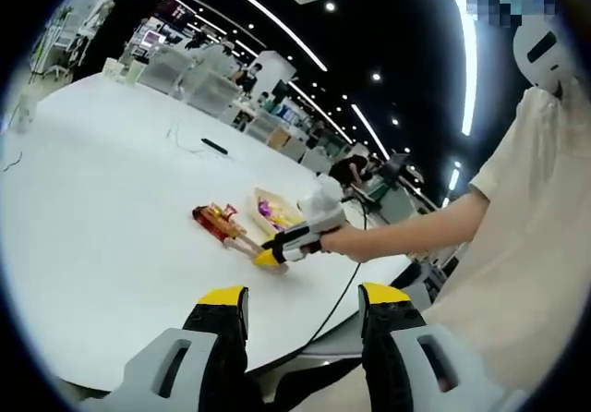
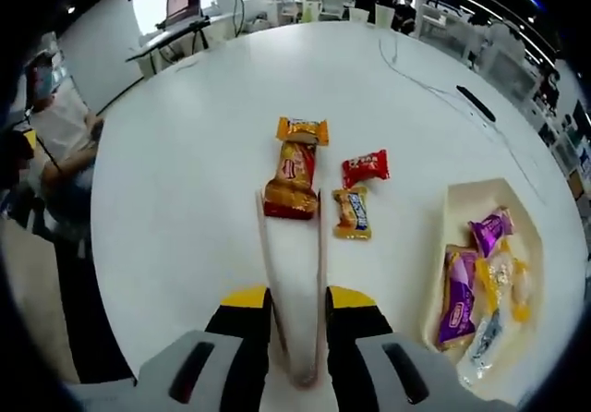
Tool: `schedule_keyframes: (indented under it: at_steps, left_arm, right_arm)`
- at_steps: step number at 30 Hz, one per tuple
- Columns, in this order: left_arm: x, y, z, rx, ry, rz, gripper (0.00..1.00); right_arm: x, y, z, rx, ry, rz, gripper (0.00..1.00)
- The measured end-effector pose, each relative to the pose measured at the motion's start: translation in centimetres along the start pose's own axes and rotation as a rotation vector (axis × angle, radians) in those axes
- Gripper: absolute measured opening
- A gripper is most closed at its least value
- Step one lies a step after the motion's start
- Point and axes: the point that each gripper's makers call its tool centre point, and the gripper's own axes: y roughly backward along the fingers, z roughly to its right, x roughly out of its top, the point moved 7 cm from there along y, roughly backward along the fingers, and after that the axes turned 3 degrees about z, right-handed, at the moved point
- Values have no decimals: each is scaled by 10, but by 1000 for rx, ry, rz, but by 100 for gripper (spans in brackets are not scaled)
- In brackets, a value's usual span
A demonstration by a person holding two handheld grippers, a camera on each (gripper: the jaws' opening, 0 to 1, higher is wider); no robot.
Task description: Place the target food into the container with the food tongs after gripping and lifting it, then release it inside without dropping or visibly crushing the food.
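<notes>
White and round-edged, the table (image 2: 166,199) sits in an open office under long ceiling light strips, with desks and monitors behind it. Seen from the right gripper view, the right gripper (image 2: 295,306) has its jaws closed on the handle end of a pair of pale food tongs (image 2: 294,273), whose two arms reach forward to a red-and-orange snack packet (image 2: 294,183) lying flat on the table; the tips lie at its near edge, one on each side. Beyond that packet lies a small orange packet (image 2: 302,130), and just to its right lie a red packet (image 2: 366,167) and a yellow-and-blue packet (image 2: 353,212). Farther right, a cream tray (image 2: 457,211) holds purple and yellow wrapped snacks (image 2: 471,287). From the left gripper view, the left gripper (image 1: 303,312) hovers off the table's near edge, jaws open and holding nothing, while a person's hand (image 1: 334,238) holds the right gripper low over the packets.
</notes>
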Motion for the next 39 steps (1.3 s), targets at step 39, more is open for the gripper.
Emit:
schedule_keyframes:
  at_steps: [39]
  left_arm:
    - [17, -42, -20, -57, 23, 8, 44]
  right_arm:
    - [5, 84, -72, -82, 29, 205, 19]
